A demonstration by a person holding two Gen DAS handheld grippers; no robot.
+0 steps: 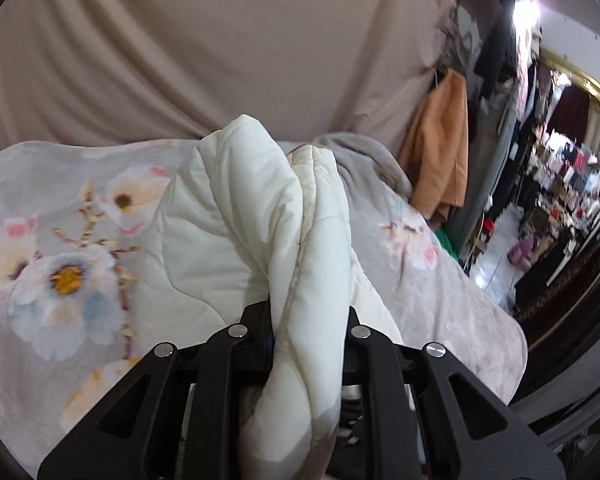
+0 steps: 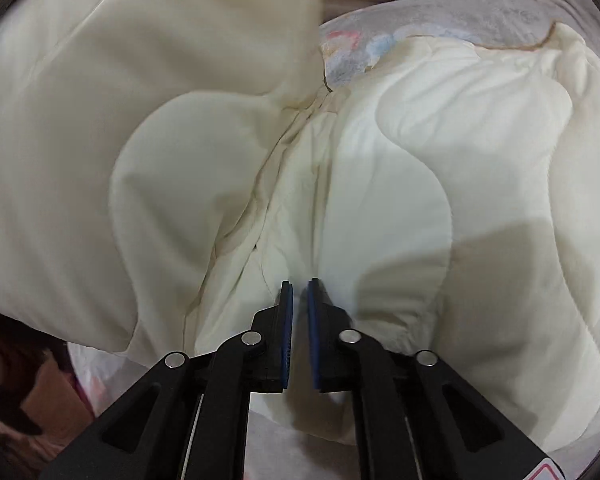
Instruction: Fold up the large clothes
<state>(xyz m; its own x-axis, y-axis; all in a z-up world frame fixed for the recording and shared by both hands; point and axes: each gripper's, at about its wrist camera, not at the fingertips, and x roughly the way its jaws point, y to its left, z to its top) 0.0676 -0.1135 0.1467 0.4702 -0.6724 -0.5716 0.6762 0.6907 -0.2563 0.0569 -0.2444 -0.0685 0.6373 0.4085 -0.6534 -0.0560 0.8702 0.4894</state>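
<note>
Your left gripper has its fingers clamped on a thick bunched fold of the cream quilt, lifted above the floral bedspread. Your right gripper shows fingers nearly closed, pressed against the quilt; whether they pinch fabric, you can't tell.

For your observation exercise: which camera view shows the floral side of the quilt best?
The left wrist view: the floral side spreads wide around the lifted cream fold. The right wrist view shows only a small floral strip beyond the cream backing.
</note>
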